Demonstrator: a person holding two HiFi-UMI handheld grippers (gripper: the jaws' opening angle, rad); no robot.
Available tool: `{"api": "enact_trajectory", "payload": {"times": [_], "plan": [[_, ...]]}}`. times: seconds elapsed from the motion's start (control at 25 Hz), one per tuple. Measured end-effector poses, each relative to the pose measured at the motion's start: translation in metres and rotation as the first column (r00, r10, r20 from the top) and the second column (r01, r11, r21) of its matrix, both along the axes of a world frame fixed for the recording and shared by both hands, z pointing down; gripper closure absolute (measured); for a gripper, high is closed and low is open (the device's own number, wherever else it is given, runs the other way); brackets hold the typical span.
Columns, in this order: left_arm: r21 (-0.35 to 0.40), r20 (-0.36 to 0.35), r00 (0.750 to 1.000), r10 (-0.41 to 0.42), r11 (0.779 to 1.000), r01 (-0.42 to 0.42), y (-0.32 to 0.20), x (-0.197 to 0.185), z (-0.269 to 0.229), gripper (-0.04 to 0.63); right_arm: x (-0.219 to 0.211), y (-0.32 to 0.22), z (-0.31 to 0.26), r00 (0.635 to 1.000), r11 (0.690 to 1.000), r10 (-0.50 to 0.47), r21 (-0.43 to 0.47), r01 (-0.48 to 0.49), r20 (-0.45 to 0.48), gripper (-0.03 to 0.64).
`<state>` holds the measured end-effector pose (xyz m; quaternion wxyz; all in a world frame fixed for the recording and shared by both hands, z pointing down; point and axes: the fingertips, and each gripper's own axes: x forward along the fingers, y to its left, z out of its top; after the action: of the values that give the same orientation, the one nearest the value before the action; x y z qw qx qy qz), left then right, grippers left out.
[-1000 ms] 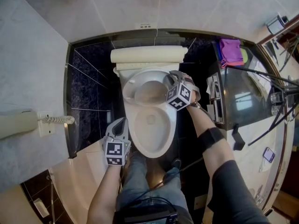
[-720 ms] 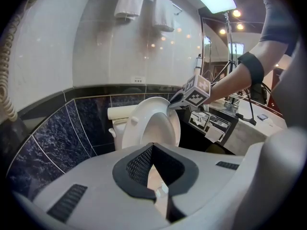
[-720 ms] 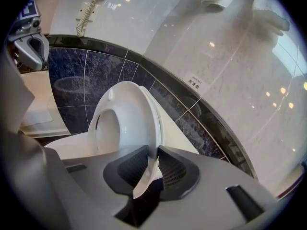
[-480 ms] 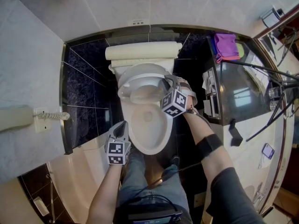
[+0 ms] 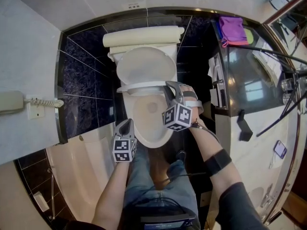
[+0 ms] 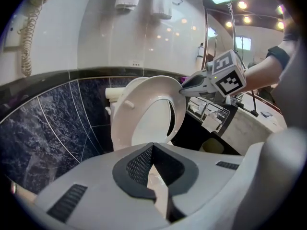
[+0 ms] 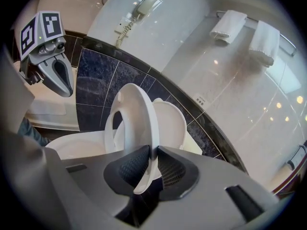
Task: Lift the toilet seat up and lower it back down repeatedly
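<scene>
You are pinching the toilet seat by its right rim in your right gripper, whose jaws have just been closing on it. The seat is standing half raised over the bowl. Your left gripper, jaws together and empty, is hovering at the bowl's near left edge. The counter is crowding your right side. Only the right gripper view is showing the lid behind the seat.

From well above, the head camera looks almost straight down on the toilet seat. The left gripper's camera sits low at the bowl's front, facing up at the seat. The right gripper's camera sits tight against the seat rim, facing the wall phone. All three views share the seat, and each gripper view catches the other gripper.
</scene>
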<state>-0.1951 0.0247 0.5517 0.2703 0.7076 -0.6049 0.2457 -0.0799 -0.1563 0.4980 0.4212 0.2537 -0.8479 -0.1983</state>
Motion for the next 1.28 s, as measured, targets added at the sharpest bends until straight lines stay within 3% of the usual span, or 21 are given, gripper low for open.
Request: {"api": "enact_trajectory", "payload": {"times": [0.44,0.92,1.28], "plan": [[-0.013,-0.014,0.997,-0.073,0.997,0.072,0.033,0.027,0.035,0.595,0.025,0.103,0.027,0.991,0.992,-0.121,0.010,0.122,-0.048,0.537],[0.001,-0.009,0.995,-0.095,0.995,0.095,0.058,0.037,0.049,0.595,0.051,0.194,0.078,0.965,0.972,-0.234,-0.030,0.232,-0.120,0.525],[-0.078,-0.040,0.995,-0.092,0.993,0.089,0.115,0.053,0.104,0.595,0.069,0.254,0.130,0.940,0.952,-0.297,-0.126,0.279,-0.167,0.518]]}}
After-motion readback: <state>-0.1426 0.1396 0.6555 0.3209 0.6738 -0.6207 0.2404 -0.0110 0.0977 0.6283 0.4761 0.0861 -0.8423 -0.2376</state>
